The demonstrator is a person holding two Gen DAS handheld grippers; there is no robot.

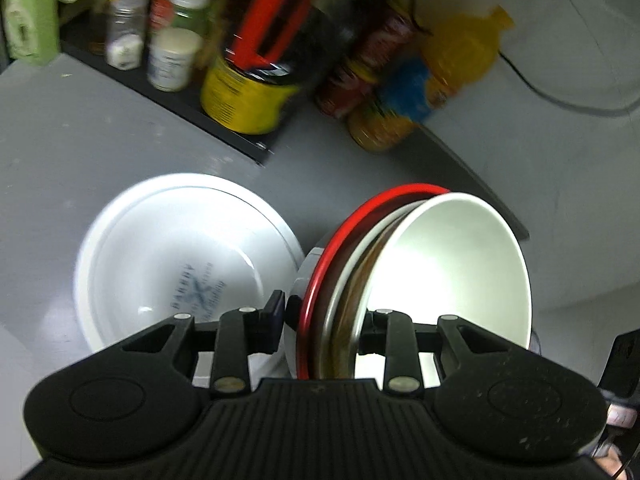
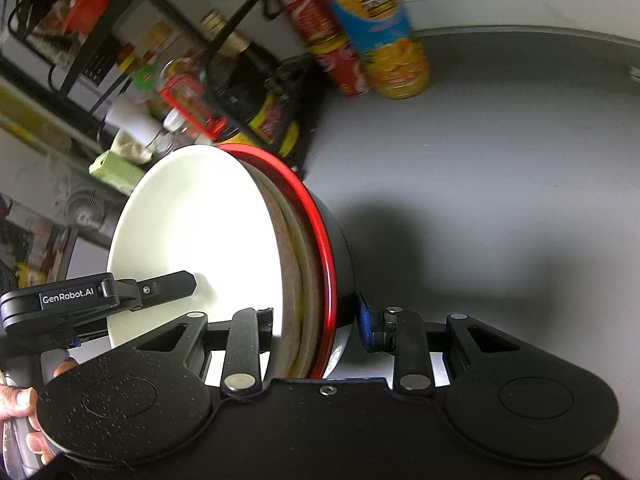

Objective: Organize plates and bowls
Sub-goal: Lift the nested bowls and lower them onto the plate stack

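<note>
A nested stack of bowls (image 1: 440, 264) hangs tilted above the grey table, a white bowl innermost, then a brownish one, then a black bowl with a red rim (image 1: 320, 264). My left gripper (image 1: 324, 314) is shut on the stack's near rim. In the right wrist view the same stack (image 2: 192, 232) is clamped by my right gripper (image 2: 316, 318), one finger inside the white bowl and one on the black outer wall. The left gripper (image 2: 120, 292) grips the opposite rim there. A white deep plate (image 1: 132, 240) with a blue print lies on the table, left of the stack.
A black shelf (image 1: 240, 140) at the back carries jars, spice bottles and a yellow can (image 1: 244, 96). An orange juice bottle (image 2: 384, 28) and red cans (image 2: 340, 64) stand by the wall. A person's hand (image 2: 20, 400) holds the left gripper. Grey tabletop (image 2: 500, 168) lies to the right.
</note>
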